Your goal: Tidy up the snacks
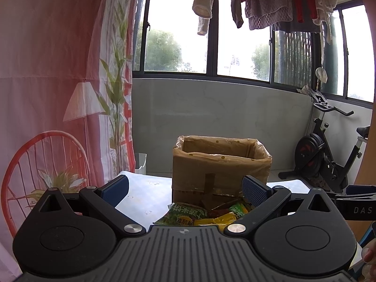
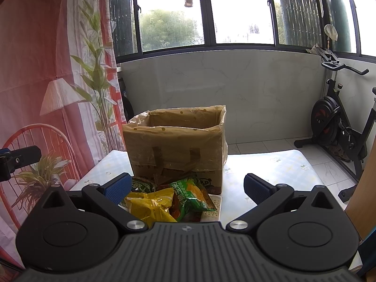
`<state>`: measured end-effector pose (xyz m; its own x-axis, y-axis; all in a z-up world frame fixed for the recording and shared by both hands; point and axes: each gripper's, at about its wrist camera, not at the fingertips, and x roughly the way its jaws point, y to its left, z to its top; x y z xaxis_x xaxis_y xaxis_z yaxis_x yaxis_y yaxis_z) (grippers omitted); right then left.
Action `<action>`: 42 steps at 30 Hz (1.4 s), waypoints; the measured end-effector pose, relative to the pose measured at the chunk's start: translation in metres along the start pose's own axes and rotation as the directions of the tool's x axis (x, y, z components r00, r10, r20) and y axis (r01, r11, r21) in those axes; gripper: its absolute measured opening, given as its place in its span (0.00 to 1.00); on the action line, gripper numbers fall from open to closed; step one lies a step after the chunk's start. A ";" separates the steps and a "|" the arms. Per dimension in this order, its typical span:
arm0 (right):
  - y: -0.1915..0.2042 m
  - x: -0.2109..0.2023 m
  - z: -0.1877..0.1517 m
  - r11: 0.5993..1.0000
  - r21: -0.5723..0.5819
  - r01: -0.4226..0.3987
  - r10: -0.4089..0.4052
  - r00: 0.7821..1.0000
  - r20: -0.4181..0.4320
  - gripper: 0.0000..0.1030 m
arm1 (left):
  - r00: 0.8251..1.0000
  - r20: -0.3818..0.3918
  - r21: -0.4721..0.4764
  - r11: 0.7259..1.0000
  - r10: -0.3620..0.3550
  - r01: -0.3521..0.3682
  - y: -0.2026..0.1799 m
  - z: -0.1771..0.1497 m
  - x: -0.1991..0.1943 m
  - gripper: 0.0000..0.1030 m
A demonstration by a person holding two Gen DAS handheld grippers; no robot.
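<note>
Snack packets, green and yellow foil (image 2: 164,199), lie heaped low in centre frame on the pale patterned surface (image 2: 270,164), touching the plastic-lined open brown cardboard box (image 2: 176,145), likely their destination. Left tool (image 1: 185,188) and right tool (image 2: 186,188) gape wide, empty, poised above the heap.

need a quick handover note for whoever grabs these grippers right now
Left gripper: open, empty.
Right gripper: open, empty.
Snack packets lie piled on the table in front of the cardboard box: yellow packet, green corn snack packet, another green packet.
Box interior not visible, so progress is unclear. Left: move the piled packets into the box.
</note>
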<state>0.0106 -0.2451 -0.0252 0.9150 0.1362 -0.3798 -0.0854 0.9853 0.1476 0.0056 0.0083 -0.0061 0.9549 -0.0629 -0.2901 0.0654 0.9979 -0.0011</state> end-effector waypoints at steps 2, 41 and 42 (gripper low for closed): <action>0.000 0.000 0.000 1.000 -0.001 0.000 0.000 1.000 0.000 1.00 | 1.000 0.000 0.002 1.000 -0.001 0.001 0.000 0.000 0.000 1.00; -0.022 0.088 -0.076 0.985 -0.147 -0.091 0.081 0.994 -0.069 0.99 | 0.990 -0.061 -0.072 0.989 0.127 -0.131 0.039 -0.052 0.079 1.00; -0.025 0.097 -0.082 0.985 -0.138 -0.103 0.090 0.991 -0.097 0.99 | 0.990 -0.073 -0.076 0.989 0.123 -0.129 0.042 -0.055 0.084 0.99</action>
<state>0.0691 -0.2484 -0.1402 0.8611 0.2334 -0.4517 -0.2327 0.9708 0.0581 0.0723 0.0455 -0.0833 0.9319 0.0618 -0.3573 -0.0800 0.9961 -0.0363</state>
